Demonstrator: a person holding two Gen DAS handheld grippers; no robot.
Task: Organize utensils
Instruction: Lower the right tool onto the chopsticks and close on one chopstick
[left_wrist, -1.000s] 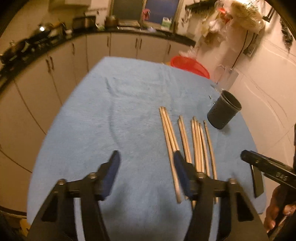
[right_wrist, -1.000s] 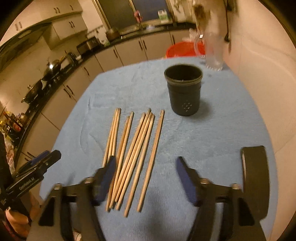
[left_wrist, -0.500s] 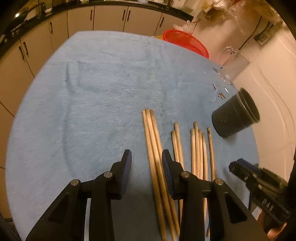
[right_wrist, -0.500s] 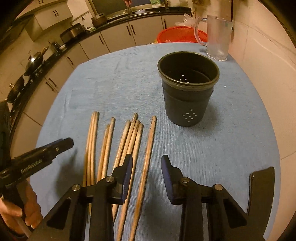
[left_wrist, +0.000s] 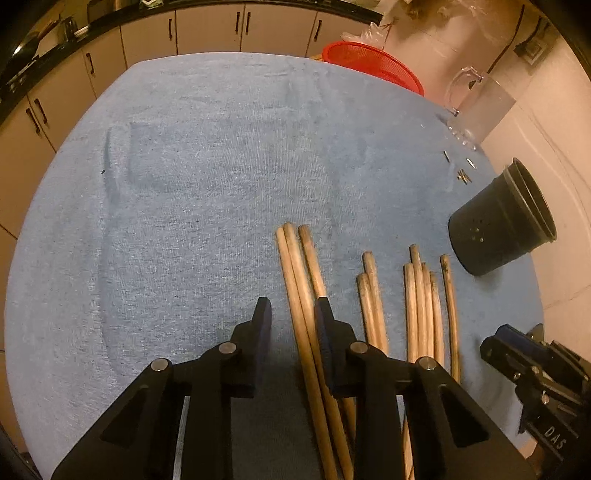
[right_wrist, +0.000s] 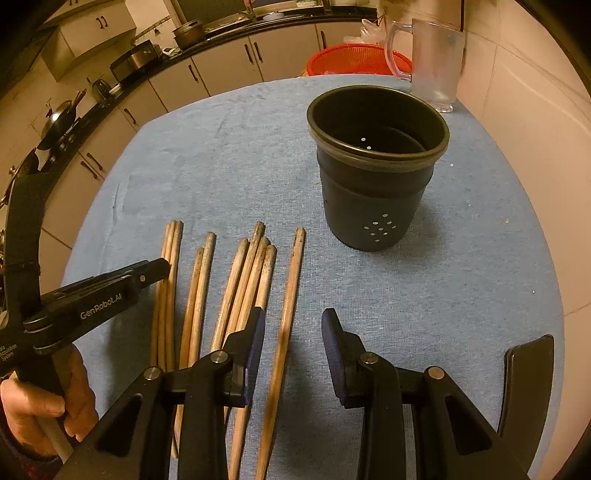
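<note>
Left wrist view: the left gripper (left_wrist: 291, 325) points steeply down at a table covered by a blue terry cloth (left_wrist: 207, 177). Its jaws are narrow and closing, with two chopsticks of the leftmost bundle of three wooden chopsticks (left_wrist: 295, 266) between them. The right pad lies against the bundle; the left pad stands clear of it, so nothing is gripped.

Further wooden chopsticks lie to the right on the cloth: a pair (left_wrist: 371, 295), a group of four (left_wrist: 423, 306) and a single stick (left_wrist: 450, 302), all roughly parallel. A black perforated plastic utensil cup (left_wrist: 495, 232) stands upright near the table's right edge, apart from the sticks. A clear glass mug with handle (left_wrist: 480, 107) and a red mesh basket (left_wrist: 373, 66) sit beyond it.

Right wrist view: the right gripper (right_wrist: 293, 332) is partly open and straddles the single stick (right_wrist: 291, 288) on the right of the row. Neither pad visibly touches it, and it lies on the cloth. The black cup (right_wrist: 373, 206) stands just beyond the stick tips, its interior empty as far as visible. The left gripper (right_wrist: 110, 291) enters from the left over the leftmost bundle (right_wrist: 170, 258), held by a person's hand (right_wrist: 48, 406).
</note>
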